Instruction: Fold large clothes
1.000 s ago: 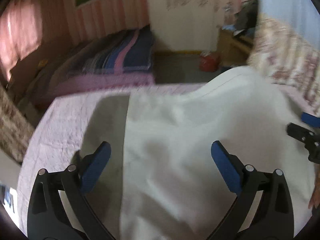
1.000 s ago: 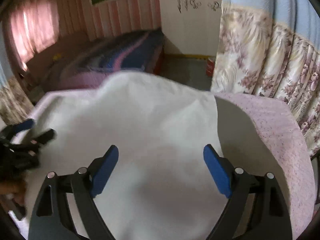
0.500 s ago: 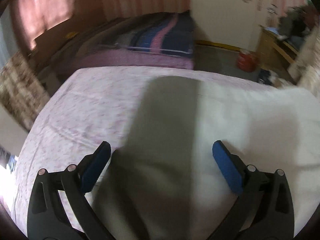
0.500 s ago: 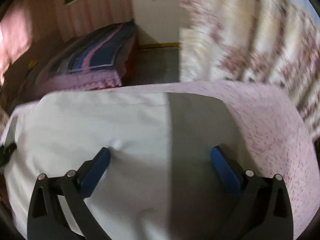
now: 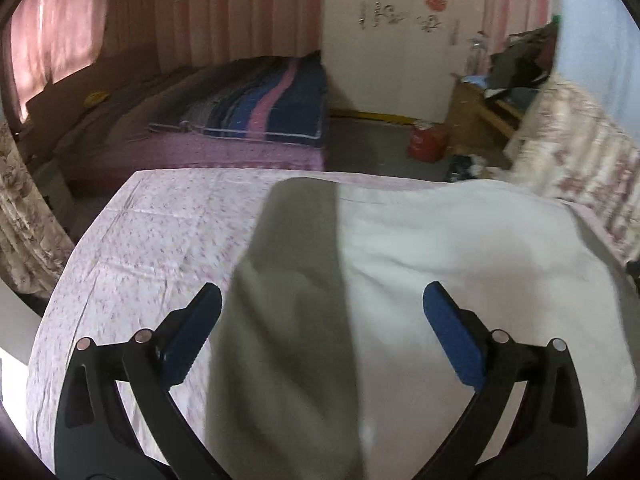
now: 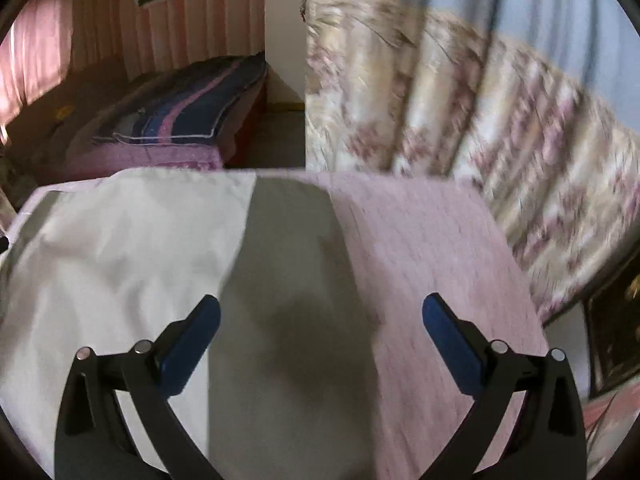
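On the pink bedspread (image 5: pixel 160 240) your white-and-grey garment (image 5: pixel 460 260) lies spread, unfolded; left tool (image 5: pixel 320 332) and right tool (image 6: pixel 320 332) gape, holding nothing; every fold from six o'clock remains.

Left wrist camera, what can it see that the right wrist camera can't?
Only the left wrist view shows the red container on the floor, the wooden furniture piled with clutter and the left gripper, open.

Only the right wrist view shows the floral curtain up close and the right gripper, open.

Both show the white garment with its grey side panel, the pink bedsheet and the striped blanket.
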Motion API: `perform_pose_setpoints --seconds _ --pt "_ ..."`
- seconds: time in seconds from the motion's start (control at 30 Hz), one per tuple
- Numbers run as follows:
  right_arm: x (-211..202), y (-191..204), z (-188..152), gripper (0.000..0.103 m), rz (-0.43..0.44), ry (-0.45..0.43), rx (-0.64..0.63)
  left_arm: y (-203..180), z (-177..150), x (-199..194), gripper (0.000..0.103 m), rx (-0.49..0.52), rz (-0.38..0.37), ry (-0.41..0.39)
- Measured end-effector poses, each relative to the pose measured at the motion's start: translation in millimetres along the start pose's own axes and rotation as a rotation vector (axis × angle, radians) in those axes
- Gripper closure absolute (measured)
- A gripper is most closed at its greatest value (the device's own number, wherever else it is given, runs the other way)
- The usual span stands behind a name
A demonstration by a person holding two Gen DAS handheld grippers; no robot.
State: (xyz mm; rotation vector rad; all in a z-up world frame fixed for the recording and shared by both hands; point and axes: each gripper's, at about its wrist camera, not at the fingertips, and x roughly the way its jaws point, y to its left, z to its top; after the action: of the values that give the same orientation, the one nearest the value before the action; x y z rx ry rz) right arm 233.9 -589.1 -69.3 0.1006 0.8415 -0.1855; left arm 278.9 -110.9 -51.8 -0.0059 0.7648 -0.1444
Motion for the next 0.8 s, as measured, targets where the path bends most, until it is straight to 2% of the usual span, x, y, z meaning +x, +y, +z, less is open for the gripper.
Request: perform_pose_setpoints --seconds 0.07,0.2,0.27,0.37,0.47,0.57,0.67,0.8 --pt "-9.6 -14.7 -17.8 0.002 0.066 0.023 0.041 -14.2 -7.4 -19.1 0.003 0.005 -0.043 0.000" --pt "-12.1 -23.4 -45.6 0.002 0.080 0.061 0.044 -54.8 -28.3 -42.6 0.003 0.045 -0.079 0.005" --pt "-12.4 -18.5 -58.7 0.002 0.115 0.082 0.046 -74.2 -35.7 -46.3 0.003 0.063 -0.077 0.007" --pt "-2.3 -9.2 -66.7 0.002 0.129 0.100 0.011 -95.4 -44.4 -40.3 0.003 0.051 -0.094 0.043" --pt "14.4 -4.1 -66.6 0.002 0.183 0.137 0.039 -111.1 -52.1 -26.7 0.003 0.049 -0.105 0.086" --pt "29.7 7.4 -65.5 0.003 0.195 0.172 0.032 -121.1 -61.1 -13.2 0.003 0.042 -0.112 0.121" --pt "33.5 17.5 -67.4 0.013 0.224 0.192 0.024 -132.1 -68.8 -6.2 0.003 0.062 -0.102 0.134" --pt "25.7 26.1 -66.4 0.038 0.248 0.188 -0.015 -138.1 -69.4 -0.3 0.003 0.083 -0.100 0.151"
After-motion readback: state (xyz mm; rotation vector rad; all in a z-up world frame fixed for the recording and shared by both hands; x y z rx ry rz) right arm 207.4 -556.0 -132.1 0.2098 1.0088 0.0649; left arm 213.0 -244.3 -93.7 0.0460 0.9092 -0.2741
